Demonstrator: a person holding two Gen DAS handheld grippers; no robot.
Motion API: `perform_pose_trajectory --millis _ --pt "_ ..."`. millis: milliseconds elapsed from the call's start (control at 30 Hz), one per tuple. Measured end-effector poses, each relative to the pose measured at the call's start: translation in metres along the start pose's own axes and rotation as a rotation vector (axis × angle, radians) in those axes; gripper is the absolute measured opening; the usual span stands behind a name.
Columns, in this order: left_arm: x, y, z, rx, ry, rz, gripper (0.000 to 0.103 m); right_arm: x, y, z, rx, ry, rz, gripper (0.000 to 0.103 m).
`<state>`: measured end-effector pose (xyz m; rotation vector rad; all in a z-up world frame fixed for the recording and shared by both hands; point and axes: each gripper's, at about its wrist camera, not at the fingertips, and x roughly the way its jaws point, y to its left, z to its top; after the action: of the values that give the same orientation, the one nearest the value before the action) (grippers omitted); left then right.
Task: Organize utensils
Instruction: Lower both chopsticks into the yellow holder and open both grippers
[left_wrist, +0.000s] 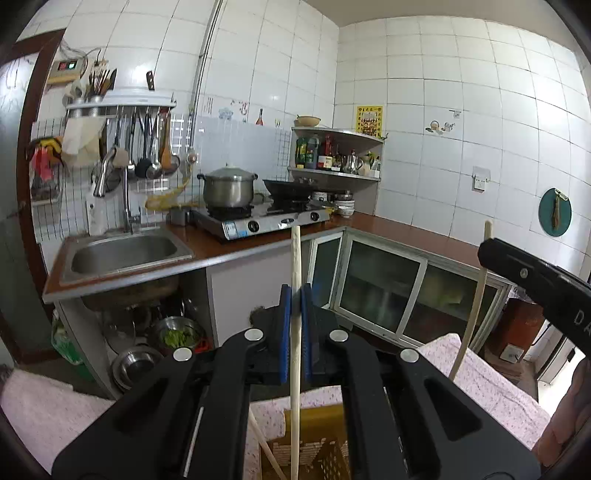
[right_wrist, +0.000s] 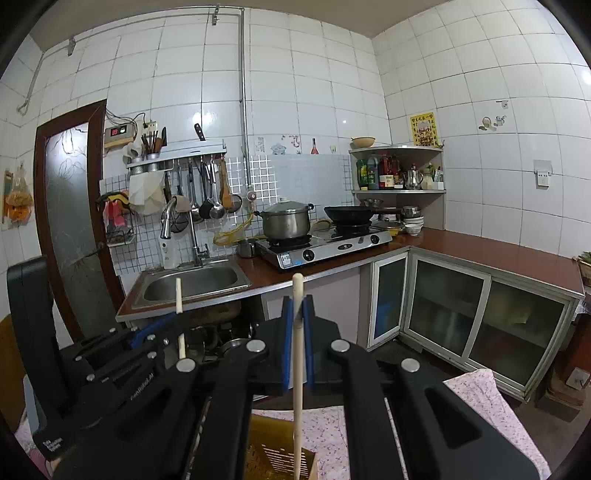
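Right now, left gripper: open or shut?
Shut on a chopstick. In the left wrist view the left gripper has its blue fingers pressed against the pale chopstick, which stands near upright above the yellow basket.

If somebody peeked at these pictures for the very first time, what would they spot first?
Probably the two pale wooden chopsticks standing upright, one pinched in the left hand-held gripper and one in the right hand-held gripper. Below them sits a yellow slotted utensil holder on a flowery cloth. Behind, a shiny steel pot rests on the stove.
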<state>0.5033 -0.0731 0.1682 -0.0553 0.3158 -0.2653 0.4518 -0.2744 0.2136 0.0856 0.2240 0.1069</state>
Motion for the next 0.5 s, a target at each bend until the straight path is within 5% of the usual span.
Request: perform_pose_trajectory --millis 233,500 --pt "0.004 0.008 -0.042 -0.010 0.036 -0.003 0.004 0.009 0.000 -0.045 -0.017 -0.007 0.017 0.006" --pt "-0.002 0.029 -0.083 -0.071 0.135 0.018 0.004 0.012 -0.011 -0.097 -0.002 0.116 0.026 0.006"
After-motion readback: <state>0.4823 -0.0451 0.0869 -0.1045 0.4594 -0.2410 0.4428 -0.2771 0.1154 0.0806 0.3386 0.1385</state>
